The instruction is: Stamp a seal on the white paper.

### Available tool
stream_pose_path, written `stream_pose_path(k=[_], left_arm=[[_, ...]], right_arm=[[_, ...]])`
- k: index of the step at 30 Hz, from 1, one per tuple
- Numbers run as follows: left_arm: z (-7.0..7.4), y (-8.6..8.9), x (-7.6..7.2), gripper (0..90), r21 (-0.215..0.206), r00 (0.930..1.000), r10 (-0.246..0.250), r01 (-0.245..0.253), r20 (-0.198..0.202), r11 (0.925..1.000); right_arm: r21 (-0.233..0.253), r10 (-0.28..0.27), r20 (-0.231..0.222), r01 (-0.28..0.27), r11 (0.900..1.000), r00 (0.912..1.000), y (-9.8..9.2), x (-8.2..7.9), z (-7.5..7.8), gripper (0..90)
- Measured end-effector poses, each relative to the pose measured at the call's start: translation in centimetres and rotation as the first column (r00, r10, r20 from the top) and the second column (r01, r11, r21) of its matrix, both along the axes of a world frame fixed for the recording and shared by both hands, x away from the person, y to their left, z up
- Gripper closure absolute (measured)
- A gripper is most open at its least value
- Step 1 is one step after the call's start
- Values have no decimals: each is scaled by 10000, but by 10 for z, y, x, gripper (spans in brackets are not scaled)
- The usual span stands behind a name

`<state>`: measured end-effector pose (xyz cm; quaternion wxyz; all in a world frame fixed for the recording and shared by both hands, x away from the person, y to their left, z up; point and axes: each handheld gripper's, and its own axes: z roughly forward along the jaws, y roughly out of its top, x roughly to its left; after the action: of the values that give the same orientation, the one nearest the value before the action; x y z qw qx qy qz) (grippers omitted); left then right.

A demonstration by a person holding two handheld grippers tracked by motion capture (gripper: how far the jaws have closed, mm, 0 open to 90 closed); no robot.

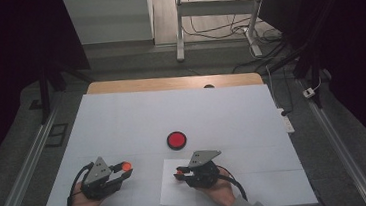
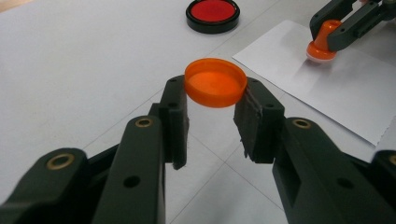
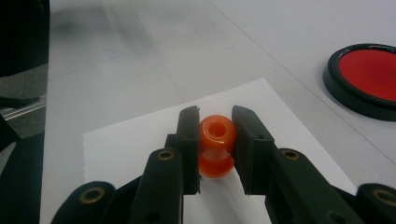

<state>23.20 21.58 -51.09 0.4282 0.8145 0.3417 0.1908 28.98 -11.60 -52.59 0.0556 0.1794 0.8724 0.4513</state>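
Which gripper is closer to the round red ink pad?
Right. The right gripper, pressing the orange stamp on the paper, sits just below the ink pad; the left gripper is farther left.

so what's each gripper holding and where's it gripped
Left gripper: round orange plastic cap, pinched across its rim. Right gripper: orange plastic stamp, clamped at its knob handle, over white paper sheet.

Lab: cabled desks (image 1: pixel 216 15), dark surroundings.
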Motion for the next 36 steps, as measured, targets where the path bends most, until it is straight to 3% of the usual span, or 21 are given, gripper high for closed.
stream_pose_path(k=[31, 36], left_arm=[[-1, 1, 0, 641, -1, 10000, 20, -20, -32, 10000], [-1, 2, 0, 641, -1, 10000, 34, -34, -34, 10000]], right_arm=[[-421, -53, 77, 56, 9991, 10000, 2, 1, -6, 721], [-555, 27, 477, 0, 9985, 9989, 3, -2, -7, 723]])
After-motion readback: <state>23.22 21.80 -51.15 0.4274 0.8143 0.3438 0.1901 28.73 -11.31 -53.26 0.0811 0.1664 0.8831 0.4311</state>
